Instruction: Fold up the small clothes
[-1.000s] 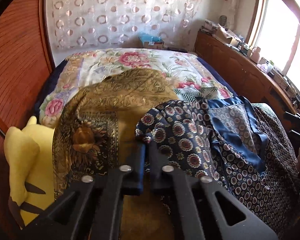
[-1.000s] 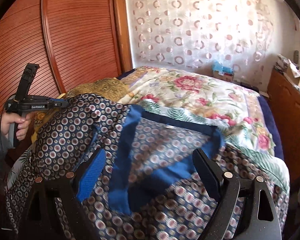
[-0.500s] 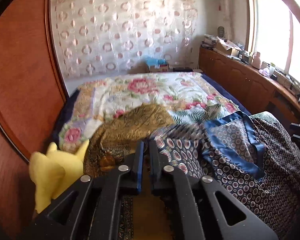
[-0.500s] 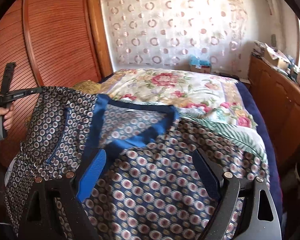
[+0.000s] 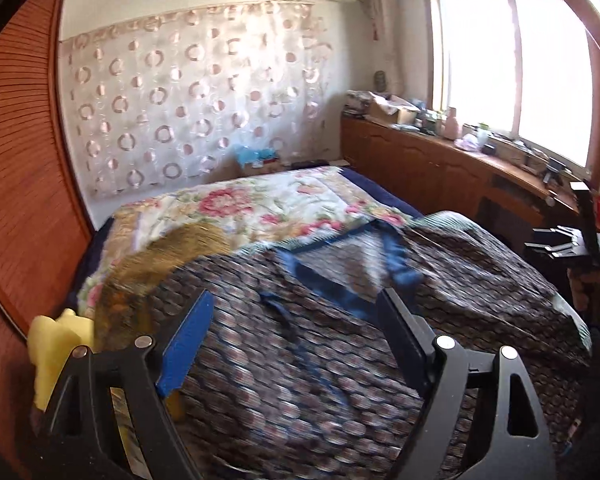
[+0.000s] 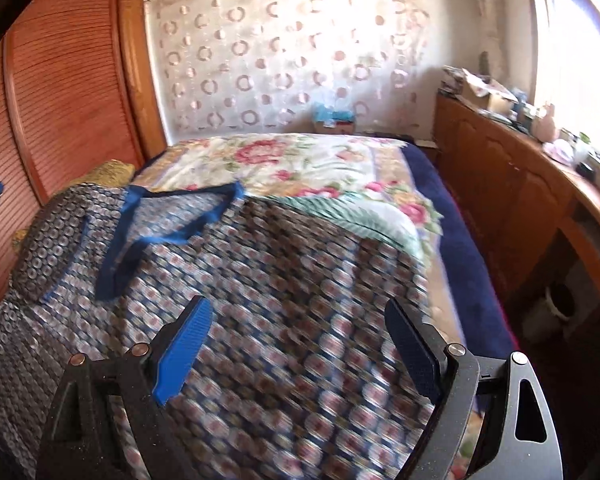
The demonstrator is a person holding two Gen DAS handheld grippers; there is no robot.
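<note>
A dark patterned garment (image 5: 320, 352) with a blue neckband (image 5: 340, 280) lies spread over the near end of the bed. My left gripper (image 5: 294, 296) hovers over its left part. The jaws are opening and stand wide; cloth lies below them and nothing is pinched. In the right wrist view the same garment (image 6: 280, 320) fills the foreground under my right gripper (image 6: 296, 304), which is open and holds nothing. The right gripper (image 5: 560, 244) also shows at the left wrist view's right edge, in a person's hand. Both views are motion-blurred.
A gold patterned cloth (image 5: 172, 256) lies partly under the garment's left side, with a yellow plush toy (image 5: 56, 344) beside it. A floral quilt (image 5: 260, 204) covers the far bed. A wooden wardrobe (image 5: 16, 160) stands at left. Cluttered cabinets (image 6: 500, 168) line the right wall.
My left gripper went from shut to wide open and let go of the garment's edge. That edge has dropped, and the garment now lies flatter. Both grippers shifted across the bed.
</note>
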